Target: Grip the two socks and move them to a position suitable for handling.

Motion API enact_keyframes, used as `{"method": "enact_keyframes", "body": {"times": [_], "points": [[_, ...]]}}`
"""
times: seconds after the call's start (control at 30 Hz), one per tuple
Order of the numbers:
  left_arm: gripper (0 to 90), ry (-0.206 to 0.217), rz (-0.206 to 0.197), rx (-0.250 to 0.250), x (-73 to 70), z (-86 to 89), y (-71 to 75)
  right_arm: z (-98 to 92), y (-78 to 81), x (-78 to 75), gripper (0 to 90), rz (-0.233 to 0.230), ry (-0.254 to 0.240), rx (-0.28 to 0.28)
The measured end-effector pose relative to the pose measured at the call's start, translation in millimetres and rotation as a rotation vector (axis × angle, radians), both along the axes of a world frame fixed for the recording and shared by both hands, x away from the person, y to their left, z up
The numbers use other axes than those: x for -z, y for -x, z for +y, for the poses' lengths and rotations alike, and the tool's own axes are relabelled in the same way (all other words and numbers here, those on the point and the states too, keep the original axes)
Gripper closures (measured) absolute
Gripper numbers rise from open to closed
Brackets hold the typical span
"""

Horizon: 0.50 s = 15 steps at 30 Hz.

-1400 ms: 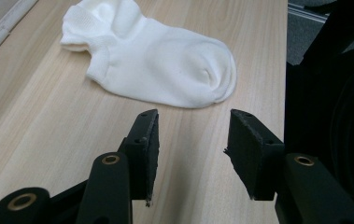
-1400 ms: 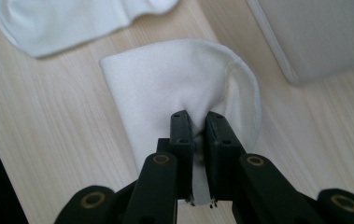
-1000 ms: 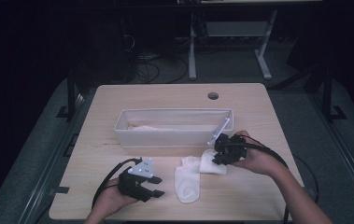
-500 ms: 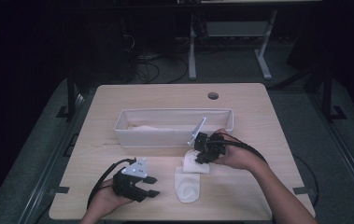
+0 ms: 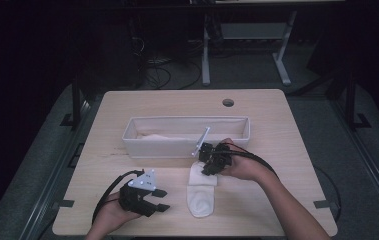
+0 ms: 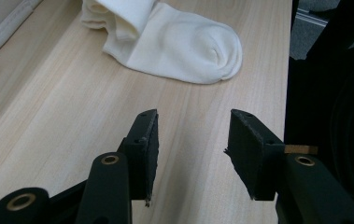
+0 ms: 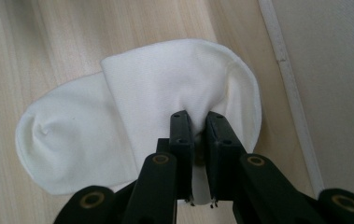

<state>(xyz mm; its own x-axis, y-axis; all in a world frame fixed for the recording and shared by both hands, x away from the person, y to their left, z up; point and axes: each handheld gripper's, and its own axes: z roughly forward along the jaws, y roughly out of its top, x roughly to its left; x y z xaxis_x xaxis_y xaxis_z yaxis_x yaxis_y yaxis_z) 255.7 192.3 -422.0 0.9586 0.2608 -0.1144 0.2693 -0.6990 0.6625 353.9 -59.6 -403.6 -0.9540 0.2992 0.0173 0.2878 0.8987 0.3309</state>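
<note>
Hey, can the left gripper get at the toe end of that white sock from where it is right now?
Probably yes. The left gripper is open, pointing at the white sock, with bare table between them. The right gripper pinches the folded end, away from the toe.

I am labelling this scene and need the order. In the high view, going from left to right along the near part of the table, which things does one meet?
Left tongs, open and holding nothing → white sock lying on the table → right tongs, shut on the sock's far end → the person's right hand.
</note>
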Motion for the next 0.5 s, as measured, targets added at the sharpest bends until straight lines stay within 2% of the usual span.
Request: {"method": "enact_keyframes", "body": {"times": [0.5], "points": [[52.9, -0.002, 0.009, 0.002, 1.6, 1.8, -1.2, 5.9, -5.5, 11.4, 80.4, -0.007, 0.02, 0.004]]}}
